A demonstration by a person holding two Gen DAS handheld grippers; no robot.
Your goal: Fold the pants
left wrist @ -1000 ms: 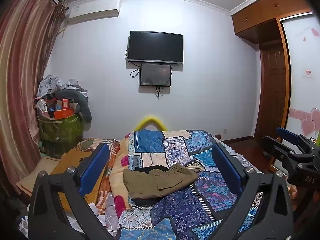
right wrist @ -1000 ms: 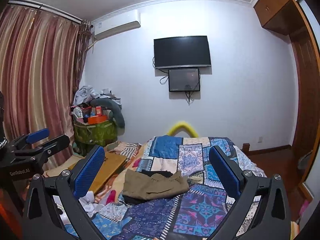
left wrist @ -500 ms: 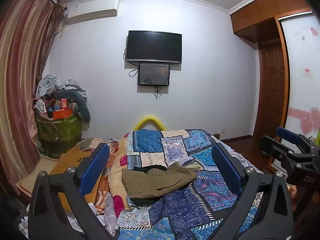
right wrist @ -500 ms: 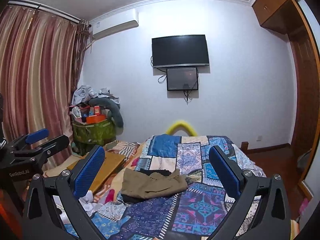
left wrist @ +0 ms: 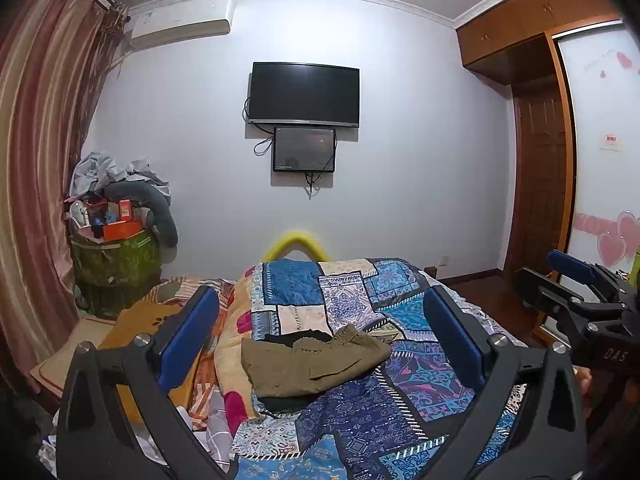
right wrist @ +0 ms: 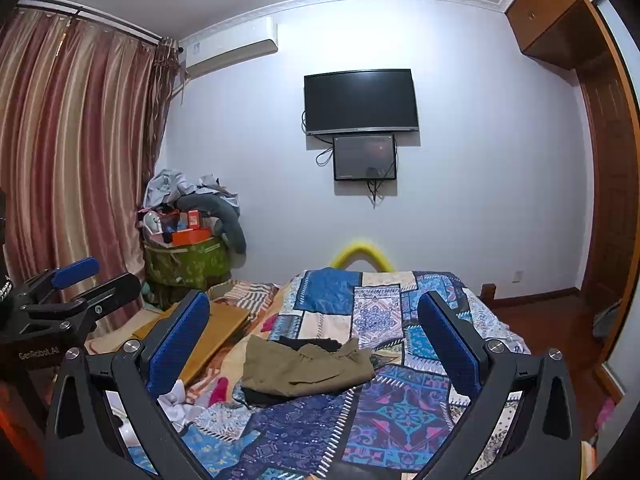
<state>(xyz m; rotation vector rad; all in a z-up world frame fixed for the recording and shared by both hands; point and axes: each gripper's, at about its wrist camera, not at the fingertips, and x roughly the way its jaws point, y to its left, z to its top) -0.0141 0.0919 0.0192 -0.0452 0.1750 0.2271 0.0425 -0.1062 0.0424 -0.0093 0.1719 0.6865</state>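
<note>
Olive pants (left wrist: pixel 310 362), folded, lying on a dark garment (left wrist: pixel 298 336) atop the patchwork quilt (left wrist: pixel 360 420), mid-bed. Left gripper (left wrist: pixel 320 336): jaws wide, empty, held above the near bed. Right gripper (right wrist: pixel 314 334): jaws wide, empty, likewise. Both well apart from the pants

Olive pants (left wrist: pixel 310 362) lie folded on the patchwork quilt (left wrist: pixel 360 412) of the bed, atop a black garment (left wrist: pixel 288 402). The left tool (left wrist: pixel 320 320) hovers above, fingers spread wide; the right tool (left wrist: pixel 576 292) shows at the right edge.
</note>
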